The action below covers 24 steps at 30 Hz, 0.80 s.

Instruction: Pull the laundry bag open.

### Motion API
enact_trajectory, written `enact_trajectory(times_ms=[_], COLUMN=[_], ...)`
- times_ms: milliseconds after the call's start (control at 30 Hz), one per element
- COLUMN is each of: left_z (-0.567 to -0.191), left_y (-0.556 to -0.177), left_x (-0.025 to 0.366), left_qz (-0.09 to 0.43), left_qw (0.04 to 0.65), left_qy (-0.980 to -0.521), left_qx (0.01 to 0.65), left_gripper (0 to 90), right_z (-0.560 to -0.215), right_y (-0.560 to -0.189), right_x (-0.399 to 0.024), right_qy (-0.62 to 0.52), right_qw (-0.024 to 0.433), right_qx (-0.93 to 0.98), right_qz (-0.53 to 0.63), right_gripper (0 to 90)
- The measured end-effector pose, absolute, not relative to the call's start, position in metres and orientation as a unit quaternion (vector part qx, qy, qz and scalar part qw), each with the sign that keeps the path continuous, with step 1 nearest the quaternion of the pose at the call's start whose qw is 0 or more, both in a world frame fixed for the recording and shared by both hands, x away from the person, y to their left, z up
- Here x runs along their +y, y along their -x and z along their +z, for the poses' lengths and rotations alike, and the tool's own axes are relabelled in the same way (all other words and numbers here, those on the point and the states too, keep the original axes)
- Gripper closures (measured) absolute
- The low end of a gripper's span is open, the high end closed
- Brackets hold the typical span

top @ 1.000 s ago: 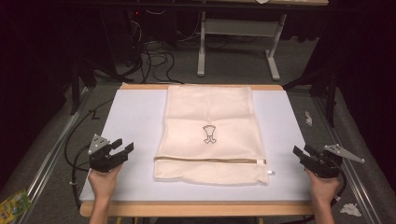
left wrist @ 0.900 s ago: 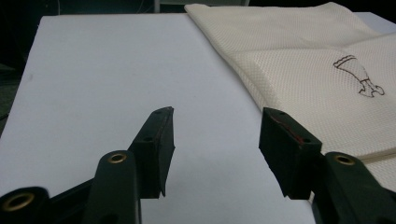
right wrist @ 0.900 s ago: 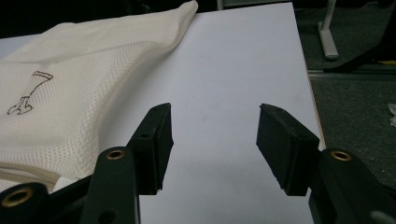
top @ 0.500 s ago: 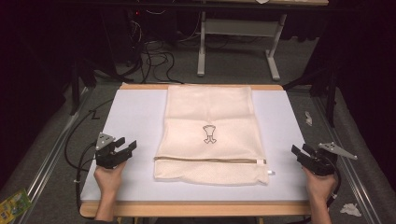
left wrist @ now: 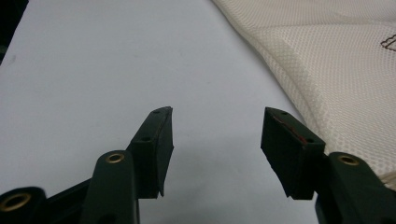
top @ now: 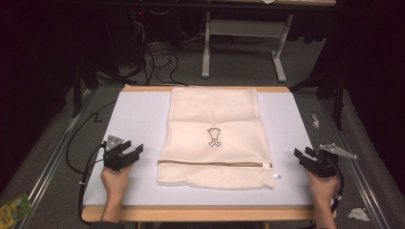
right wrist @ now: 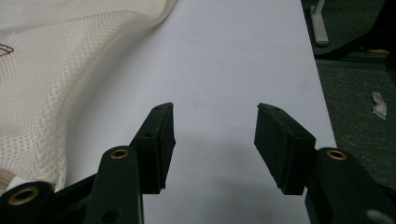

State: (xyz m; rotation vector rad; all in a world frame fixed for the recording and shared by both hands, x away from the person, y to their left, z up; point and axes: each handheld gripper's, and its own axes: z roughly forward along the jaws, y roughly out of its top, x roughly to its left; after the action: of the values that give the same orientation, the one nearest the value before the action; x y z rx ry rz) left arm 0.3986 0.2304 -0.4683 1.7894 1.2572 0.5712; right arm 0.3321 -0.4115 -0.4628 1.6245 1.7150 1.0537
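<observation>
Cream mesh laundry bag with a zip along its near edge and a small dark emblem at its centre point(top: 216, 136), lying flat in the middle of the white-topped table point(top: 138, 114), its far end reaching the table's far edge. The open-weave fabric point(left wrist: 336, 79) looks light, soft and limp: it should sag and fold wherever it is lifted, and a single layer may slip between pads, so the firmer hold is judged to be the stitched side seams or the near corners beside the zip, where the cloth is doubled; the white zip pull point(top: 276, 175) at the near right corner is small and less sure. Left tongs point(top: 128, 153), held in the person's left hand low over the table, lie just beside the bag's left edge, pointing forward and inward, jaws wide with nothing between them. Right tongs point(top: 302, 155) rest near the right edge of the table, apart from the bag, angled inward, jaws likewise wide and empty
</observation>
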Motion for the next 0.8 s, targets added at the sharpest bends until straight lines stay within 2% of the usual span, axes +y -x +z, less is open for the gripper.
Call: enact_trajectory(times_ms=[800], left_z=[-0.4783], left_y=[-0.4072], left_x=[0.2234], left_qz=[0.236], left_qw=[0.415], left_qy=[-0.714], left_qx=[0.512], left_gripper=[43.0], right_z=[-0.4699], right_y=[-0.3409], right_x=[-0.4051], right_qy=[-0.604], right_qw=[0.273], right_qx=[0.645], right_qz=[0.38], right_gripper=[46.2])
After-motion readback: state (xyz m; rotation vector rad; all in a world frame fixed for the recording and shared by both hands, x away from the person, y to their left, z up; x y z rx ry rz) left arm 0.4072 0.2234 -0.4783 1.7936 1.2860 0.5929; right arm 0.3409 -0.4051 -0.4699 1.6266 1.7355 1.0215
